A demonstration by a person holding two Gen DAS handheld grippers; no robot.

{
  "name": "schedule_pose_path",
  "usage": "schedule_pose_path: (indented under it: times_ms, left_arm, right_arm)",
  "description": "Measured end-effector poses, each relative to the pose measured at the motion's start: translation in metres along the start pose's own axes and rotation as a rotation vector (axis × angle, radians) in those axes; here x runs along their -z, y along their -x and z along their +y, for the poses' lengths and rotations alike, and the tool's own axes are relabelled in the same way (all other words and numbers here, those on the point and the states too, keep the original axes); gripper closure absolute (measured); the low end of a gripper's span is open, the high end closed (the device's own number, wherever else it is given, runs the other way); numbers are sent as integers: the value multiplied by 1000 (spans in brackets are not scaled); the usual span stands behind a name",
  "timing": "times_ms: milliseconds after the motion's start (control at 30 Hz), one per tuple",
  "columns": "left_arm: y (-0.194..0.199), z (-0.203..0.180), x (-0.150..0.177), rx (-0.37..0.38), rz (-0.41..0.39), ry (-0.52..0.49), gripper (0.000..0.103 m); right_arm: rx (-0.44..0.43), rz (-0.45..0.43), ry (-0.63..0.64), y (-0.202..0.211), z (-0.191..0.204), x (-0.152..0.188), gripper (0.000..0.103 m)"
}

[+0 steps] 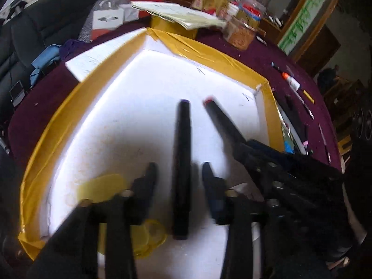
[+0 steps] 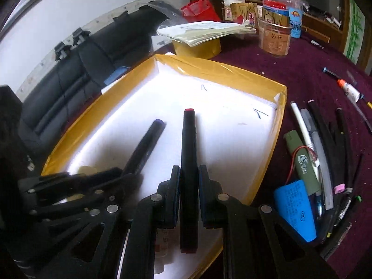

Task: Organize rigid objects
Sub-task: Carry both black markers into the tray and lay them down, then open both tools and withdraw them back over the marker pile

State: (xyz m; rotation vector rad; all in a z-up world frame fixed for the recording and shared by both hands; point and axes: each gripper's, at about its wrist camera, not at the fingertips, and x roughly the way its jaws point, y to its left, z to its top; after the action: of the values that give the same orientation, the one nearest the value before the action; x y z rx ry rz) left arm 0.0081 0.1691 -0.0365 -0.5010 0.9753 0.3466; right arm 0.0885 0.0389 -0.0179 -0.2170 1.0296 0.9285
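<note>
The table [image 2: 290, 65], covered in a dark purple cloth, carries everything in view. On it sits a shallow tray [image 1: 223, 58] [image 2: 262, 144] w/ a white floor and yellow-taped walls.

Both grippers work over the tray, side by side.
1. Left gripper [image 1: 179, 169] [image 2: 130, 176]: jaws spread, w/ a clear gap on each side of the purple-capped marker [image 1: 181, 169] [image 2: 145, 148]. That marker lies between the fingers, pointing away from the camera toward the tray's far wall; whether it rests flat on the white floor cannot be told (left view is motion-blurred).
2. Right gripper [image 2: 189, 172] [image 1: 241, 144]: jaws pressed onto the barrel of the red-capped marker [image 2: 188, 162] [image 1: 223, 121], pads touching it on both sides. The marker runs straight along the fingers, red cap at the far end, over the tray floor.

The 2 markers sit near each other, tips fanning slightly apart.

Right of the tray, on the cloth, lies a loose pile of pens [image 2: 325, 139] [image 1: 300, 97], w/ a blue cylinder [image 2: 296, 211] and an olive-green tube [image 2: 300, 160] just beside the tray wall. A glue bottle [image 2: 348, 89] [image 1: 290, 80] w/ an orange cap lies farther out.

Small yellow discs [image 1: 104, 183] rest on the tray floor near the left gripper's fingers.
</note>
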Motion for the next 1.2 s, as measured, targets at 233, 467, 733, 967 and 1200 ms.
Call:
schedule_pose_path:
  times_ms: [233,467,733,967,1200]
  left_arm:
    - [30,-3,10,42,-83,20,47]
    - [63,-68,33,162,-150,-117,43]
    - [51,-132,55,228,-69,-258,43]
    - [50,-137,65,200,-40,-275,43]
    - [45,-134,67,204,-23,-262,43]
  right_arm:
    - [-192,-144,-114,62,-27,30,72]
    - [-204,-244,-260,129,-92,86,72]
    - [-34,-143,-496,126,-164,119,72]
    - [33,-26,-471,103,-146,113,82]
    - [180,23,-428,86,-115,88,82]
